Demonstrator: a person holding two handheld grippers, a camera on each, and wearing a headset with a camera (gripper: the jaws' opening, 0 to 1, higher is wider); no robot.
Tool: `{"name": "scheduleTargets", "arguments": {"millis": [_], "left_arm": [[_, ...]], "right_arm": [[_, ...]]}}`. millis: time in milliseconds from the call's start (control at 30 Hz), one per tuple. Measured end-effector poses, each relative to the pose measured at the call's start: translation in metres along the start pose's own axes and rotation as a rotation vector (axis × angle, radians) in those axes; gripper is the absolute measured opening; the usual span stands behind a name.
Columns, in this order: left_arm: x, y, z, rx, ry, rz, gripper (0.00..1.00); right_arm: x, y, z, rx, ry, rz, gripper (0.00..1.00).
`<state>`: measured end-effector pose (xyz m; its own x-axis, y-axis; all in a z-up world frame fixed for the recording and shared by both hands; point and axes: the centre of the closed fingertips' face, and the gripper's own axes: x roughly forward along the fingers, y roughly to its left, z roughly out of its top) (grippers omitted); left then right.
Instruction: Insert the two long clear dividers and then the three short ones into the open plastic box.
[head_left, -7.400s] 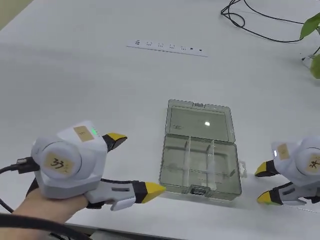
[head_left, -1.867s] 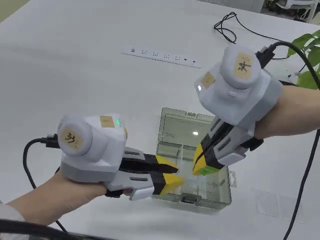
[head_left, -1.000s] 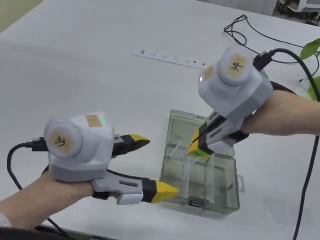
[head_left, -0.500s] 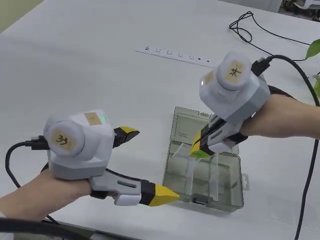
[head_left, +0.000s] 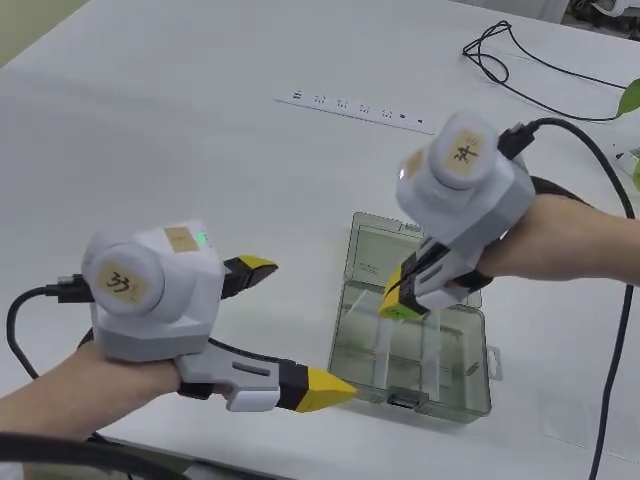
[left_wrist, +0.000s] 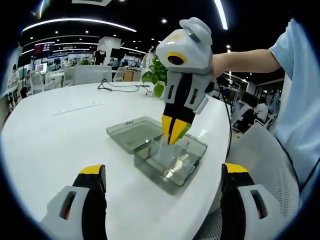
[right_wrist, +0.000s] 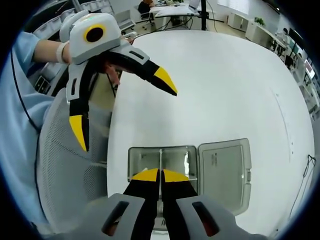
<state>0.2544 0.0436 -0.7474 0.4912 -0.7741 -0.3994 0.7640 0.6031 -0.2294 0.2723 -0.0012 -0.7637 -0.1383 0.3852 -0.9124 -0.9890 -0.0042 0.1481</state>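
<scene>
The open clear plastic box (head_left: 452, 404) lies on the white table with its lid (head_left: 384, 250) folded back. Faint upright clear dividers stand inside it. My right gripper (head_left: 399, 306) hangs tips-down over the box's left half, shut on a thin clear divider (right_wrist: 160, 159) seen edge-on. In the left gripper view those yellow fingertips (left_wrist: 174, 131) sit just above the box (left_wrist: 165, 178). My left gripper (head_left: 288, 328) is open and holds nothing, a little left of the box. It also appears, jaws spread, in the right gripper view (right_wrist: 122, 102).
A white power strip (head_left: 354, 107) lies at the back of the table, with black cables (head_left: 505, 60) coiled at the far right. The table's near edge runs just below the box. A mesh office chair (right_wrist: 62, 165) stands beside the table.
My left gripper drew back from the box and opened wide. My right gripper, which was open to the right of the box, now holds a clear divider down over it.
</scene>
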Motion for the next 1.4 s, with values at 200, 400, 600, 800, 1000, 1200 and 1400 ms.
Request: {"name": "scheduleTargets", "arguments": {"millis": [200,400,600,800,1000,1200,1400], "left_arm": [[-0.001,-0.001,0.0,-0.004,-0.006,0.003,0.96],[-0.002,-0.002,-0.001,-0.01,-0.008,0.004,0.96],[-0.002,-0.003,-0.004,-0.016,-0.005,0.004,0.95],[-0.002,-0.002,-0.002,-0.02,-0.004,0.005,0.95],[-0.002,-0.001,0.0,-0.018,-0.002,0.003,0.94],[-0.001,-0.002,0.001,-0.015,0.001,-0.003,0.94],[-0.001,-0.002,0.002,-0.012,0.004,-0.003,0.93]], "right_arm": [[0.009,0.002,0.0,-0.019,0.016,-0.014,0.02],[0.02,0.002,-0.001,-0.039,0.026,-0.033,0.02],[0.026,-0.004,-0.005,-0.046,0.028,-0.047,0.02],[0.029,-0.007,-0.007,-0.035,0.026,-0.063,0.02],[0.036,-0.01,-0.009,-0.027,0.033,-0.065,0.02],[0.043,-0.01,-0.011,-0.042,0.064,-0.076,0.02],[0.046,-0.012,-0.014,-0.054,0.078,-0.085,0.02]]}}
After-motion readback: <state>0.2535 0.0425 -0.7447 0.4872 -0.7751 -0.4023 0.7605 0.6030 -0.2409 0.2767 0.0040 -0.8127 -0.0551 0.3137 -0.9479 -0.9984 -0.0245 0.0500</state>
